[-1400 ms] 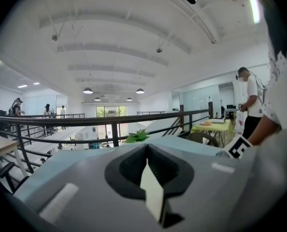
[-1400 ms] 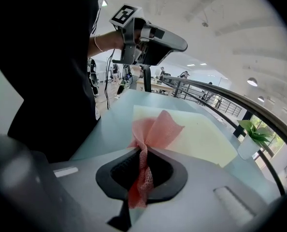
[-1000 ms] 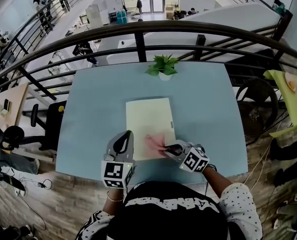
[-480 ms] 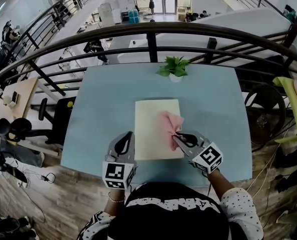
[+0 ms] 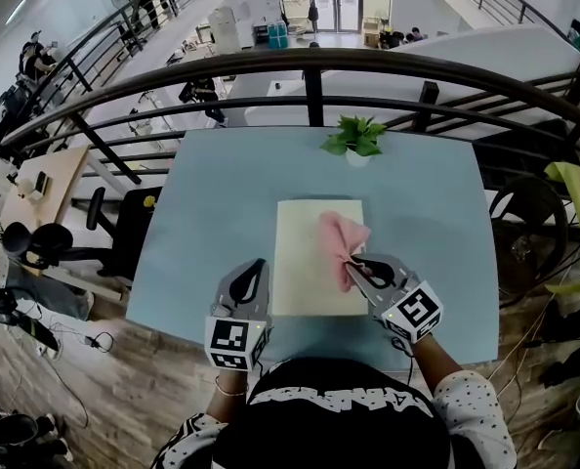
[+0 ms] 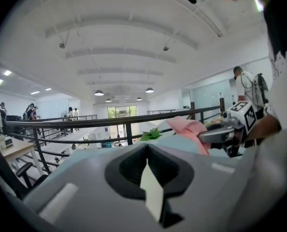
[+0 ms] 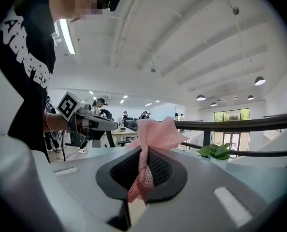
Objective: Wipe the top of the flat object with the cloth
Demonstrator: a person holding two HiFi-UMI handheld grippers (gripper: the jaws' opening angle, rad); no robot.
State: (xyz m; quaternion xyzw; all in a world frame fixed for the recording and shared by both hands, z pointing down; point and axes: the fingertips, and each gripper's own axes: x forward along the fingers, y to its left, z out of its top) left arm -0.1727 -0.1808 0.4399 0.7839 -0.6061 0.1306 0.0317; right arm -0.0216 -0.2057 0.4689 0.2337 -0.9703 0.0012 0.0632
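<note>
The pink cloth (image 5: 341, 237), pinched in the right gripper's (image 5: 353, 265) jaws, has swept from the flat sheet's (image 5: 305, 262) near edge up its right side, so wiping is under way, while the left gripper's (image 5: 257, 266) jaws clamp the sheet's near-left corner on the counter (image 5: 212, 193).

You wear a black T-shirt (image 5: 339, 418) with white block lettering, over white sleeves (image 5: 474, 408) dotted with black. A thin bracelet (image 7: 47, 122) rings your left wrist. Your left gripper (image 5: 259, 264) and right gripper (image 5: 354, 262) are grey, each bearing a white cube with black square markers.
</note>
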